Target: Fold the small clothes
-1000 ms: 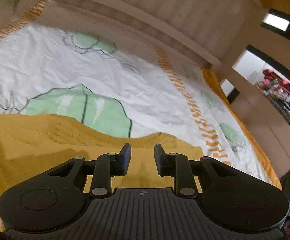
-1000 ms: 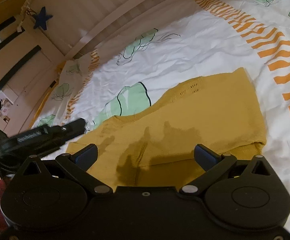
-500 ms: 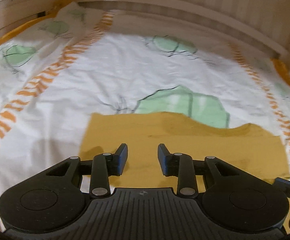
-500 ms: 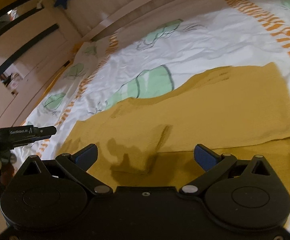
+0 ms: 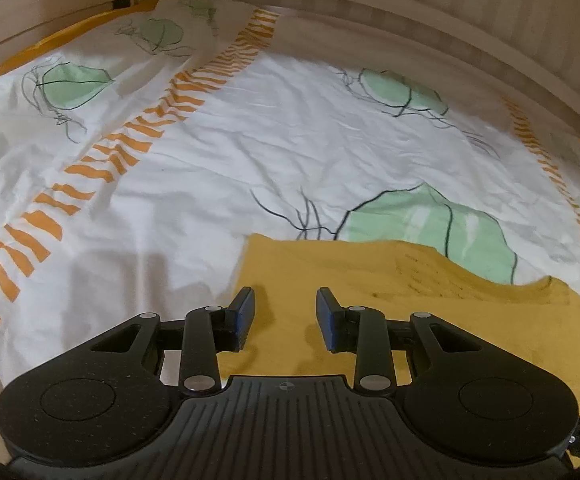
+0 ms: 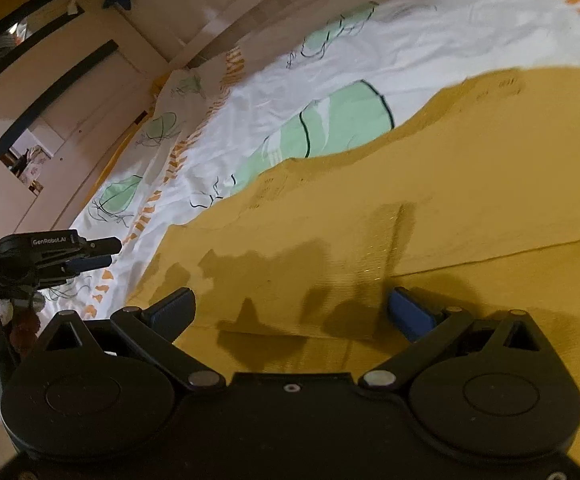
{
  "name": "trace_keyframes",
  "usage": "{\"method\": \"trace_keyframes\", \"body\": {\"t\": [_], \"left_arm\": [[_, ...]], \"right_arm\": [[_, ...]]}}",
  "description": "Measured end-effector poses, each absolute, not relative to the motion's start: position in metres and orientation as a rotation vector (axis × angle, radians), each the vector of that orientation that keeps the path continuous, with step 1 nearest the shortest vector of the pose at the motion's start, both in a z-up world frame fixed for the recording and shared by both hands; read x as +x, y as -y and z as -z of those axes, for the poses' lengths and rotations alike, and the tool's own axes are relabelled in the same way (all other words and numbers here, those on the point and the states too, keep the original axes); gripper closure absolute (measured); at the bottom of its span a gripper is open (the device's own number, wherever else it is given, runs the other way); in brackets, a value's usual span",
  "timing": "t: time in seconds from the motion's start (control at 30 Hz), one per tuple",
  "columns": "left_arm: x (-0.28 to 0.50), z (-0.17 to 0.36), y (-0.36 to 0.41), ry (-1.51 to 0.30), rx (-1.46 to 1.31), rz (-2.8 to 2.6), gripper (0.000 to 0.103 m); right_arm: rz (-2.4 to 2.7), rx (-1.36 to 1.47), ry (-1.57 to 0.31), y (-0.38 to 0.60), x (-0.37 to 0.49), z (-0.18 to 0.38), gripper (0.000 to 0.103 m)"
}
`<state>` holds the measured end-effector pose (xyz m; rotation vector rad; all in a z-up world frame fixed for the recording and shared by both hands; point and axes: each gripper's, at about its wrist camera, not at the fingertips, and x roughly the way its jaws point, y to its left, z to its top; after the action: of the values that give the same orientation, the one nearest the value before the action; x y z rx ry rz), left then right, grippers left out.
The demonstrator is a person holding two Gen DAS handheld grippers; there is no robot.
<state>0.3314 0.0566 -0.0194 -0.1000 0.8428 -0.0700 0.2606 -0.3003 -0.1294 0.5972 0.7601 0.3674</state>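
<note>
Left wrist view: the left gripper (image 5: 285, 312) hangs released over the near left corner of the mustard garment (image 5: 429, 300), nothing between its pads; its jaws have just been opening. The garment lies flat on the leaf-print bedsheet (image 5: 250, 140), spreading rightward from those jaws. Further right, the right gripper (image 6: 290, 312) gapes wide and empty above a folded-over flap. Best to pinch both layers at the edges and lift evenly

The left gripper (image 5: 286, 312) pointed steeply down, jaws slightly apart after just opening, nothing between them. The right gripper (image 6: 291, 312) tilted down less steeply, jaws spread wide, empty.
</note>
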Motion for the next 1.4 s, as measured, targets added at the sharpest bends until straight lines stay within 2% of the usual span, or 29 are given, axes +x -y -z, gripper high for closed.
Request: {"method": "trace_keyframes", "body": {"t": [0.1,0.13,0.17,0.23,0.53,0.77,1.2,1.4], "left_arm": [[0.332,0.018,-0.058,-0.849,-0.130,0.089,0.070],[0.332,0.018,-0.057,-0.849,-0.132,0.096,0.070],[0.332,0.017,-0.056,-0.846,-0.130,0.100,0.070],[0.333,0.017,-0.055,-0.845,-0.124,0.102,0.070],[0.336,0.015,-0.066,-0.841,-0.162,0.075,0.070],[0.337,0.017,-0.061,-0.854,-0.157,0.091,0.070],[0.338,0.032,-0.043,-0.908,-0.099,0.136,0.070],[0.338,0.038,-0.037,-0.929,-0.076,0.150,0.070]], "right_arm": [[-0.341,0.592,-0.783,0.296,0.265,0.130,0.002],[-0.325,0.584,-0.798,0.296,0.266,0.129,0.013],[-0.307,0.569,-0.820,0.295,0.268,0.127,0.043],[-0.263,0.521,-0.874,0.292,0.271,0.122,0.083],[-0.269,0.276,-0.775,0.300,0.272,0.052,0.086],[-0.157,0.162,-0.745,0.339,0.284,0.033,0.086],[-0.022,0.222,-0.833,0.401,0.284,0.083,0.085],[0.009,0.235,-0.894,0.411,0.283,0.110,0.075]]}}
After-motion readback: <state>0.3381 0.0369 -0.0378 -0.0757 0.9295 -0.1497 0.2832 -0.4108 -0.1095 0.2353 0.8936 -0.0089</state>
